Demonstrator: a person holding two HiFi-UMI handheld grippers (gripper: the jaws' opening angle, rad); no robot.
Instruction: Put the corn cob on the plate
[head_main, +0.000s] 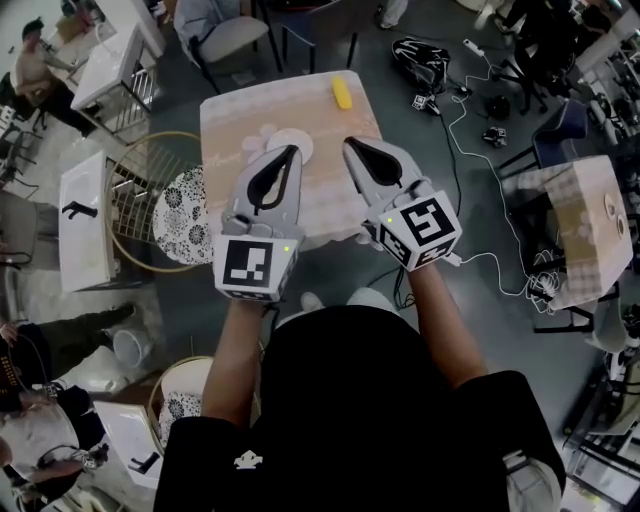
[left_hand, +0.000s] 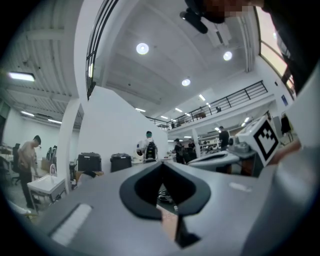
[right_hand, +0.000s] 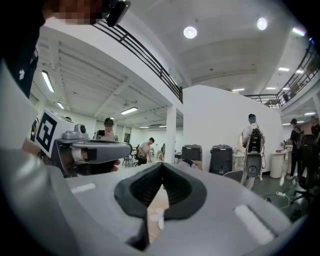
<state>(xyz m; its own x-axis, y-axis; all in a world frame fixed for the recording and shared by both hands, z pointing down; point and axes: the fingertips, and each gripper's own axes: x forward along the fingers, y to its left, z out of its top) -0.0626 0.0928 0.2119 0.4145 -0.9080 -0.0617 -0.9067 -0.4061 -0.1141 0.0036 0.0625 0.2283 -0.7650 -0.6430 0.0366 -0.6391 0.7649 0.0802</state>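
Observation:
The yellow corn cob (head_main: 341, 93) lies near the far right corner of a small table (head_main: 240, 115) with a pale patterned cloth. A white plate (head_main: 297, 143) sits mid-table, partly hidden behind my left gripper (head_main: 293, 151). Both grippers are held level above the table's near half, well short of the cob. The left gripper (left_hand: 161, 162) has its jaws closed tip to tip with nothing between them. My right gripper (head_main: 349, 146) is also shut and empty, and the right gripper view (right_hand: 162, 164) shows its jaws meeting. Neither gripper view shows the cob.
A wire-framed chair with a patterned cushion (head_main: 186, 216) stands left of the table, beside a white side table (head_main: 85, 215). Cables (head_main: 470, 120) trail over the floor to the right, near another clothed table (head_main: 590, 225). People stand in the background.

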